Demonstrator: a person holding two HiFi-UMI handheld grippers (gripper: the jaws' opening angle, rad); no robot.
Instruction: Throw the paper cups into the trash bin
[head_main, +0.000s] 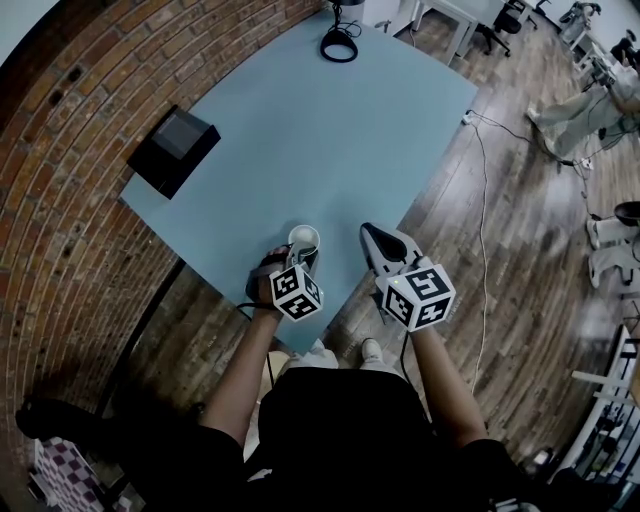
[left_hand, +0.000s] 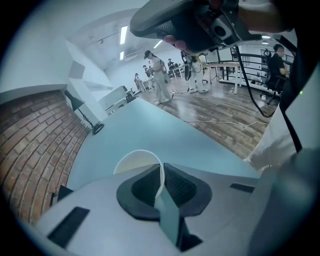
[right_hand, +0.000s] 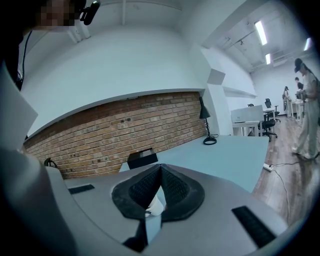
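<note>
Pale blue and smooth, the tabletop (head_main: 300, 130) runs beside a red-brick wall (head_main: 70, 150), above worn plank flooring (head_main: 500, 260). One white paper cup (head_main: 303, 239) — round, open-mouthed — is at the table's near corner. The left gripper (left_hand: 161, 172) is clamped on its thin rim, one ribbed black pad inside and one outside. The right gripper (right_hand: 159, 169) hovers just beside it, jaws pressed together on nothing. One boxy black bin (head_main: 172, 148) sits well apart, near the table's left edge.

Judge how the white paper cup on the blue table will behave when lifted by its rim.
Probably very light: the paper cup looks empty. Its thin wall, pinched between the left gripper's fingers, may crumple or flex. Standing upright near the table edge, it could tip easily.
</note>
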